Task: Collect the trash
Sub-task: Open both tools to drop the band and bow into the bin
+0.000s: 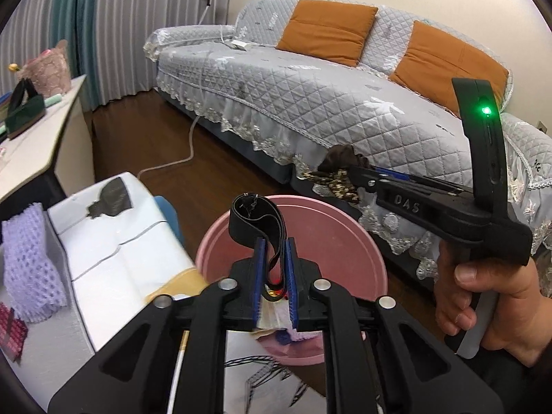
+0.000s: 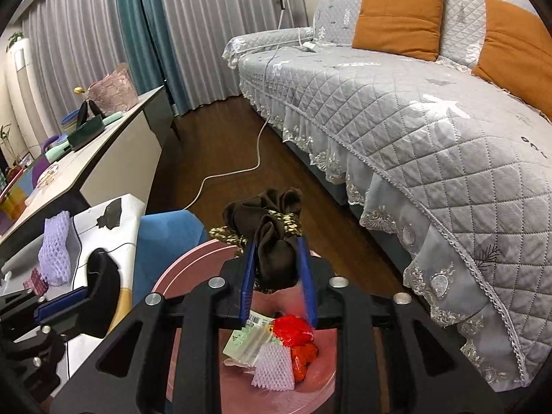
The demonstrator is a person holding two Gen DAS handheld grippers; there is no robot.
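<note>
A pink bin [image 1: 345,214] stands on the floor under both grippers. My left gripper [image 1: 275,241] hangs over it with its blue pads apart; a black elastic band [image 1: 253,214] loops up from the gap and lies loose between them. To the right, a hand [image 1: 500,296] holds my right gripper [image 1: 355,169]. In the right wrist view my right gripper [image 2: 276,241] is shut on a brown cloth bundle [image 2: 272,214] tied with a spotted cord, above the bin's rim [image 2: 193,258]. Inside the bin lie a red wrapper [image 2: 293,331], a white foam net [image 2: 272,365] and a labelled packet [image 2: 248,338].
A grey quilted sofa [image 2: 414,110] with orange cushions runs along the right. A white table [image 1: 114,262] at left carries a purple foam net [image 1: 27,262]. A white cable [image 2: 241,169] crosses the wooden floor, a blue stool [image 2: 165,238] stands by the bin, and a sideboard [image 2: 103,158] is behind.
</note>
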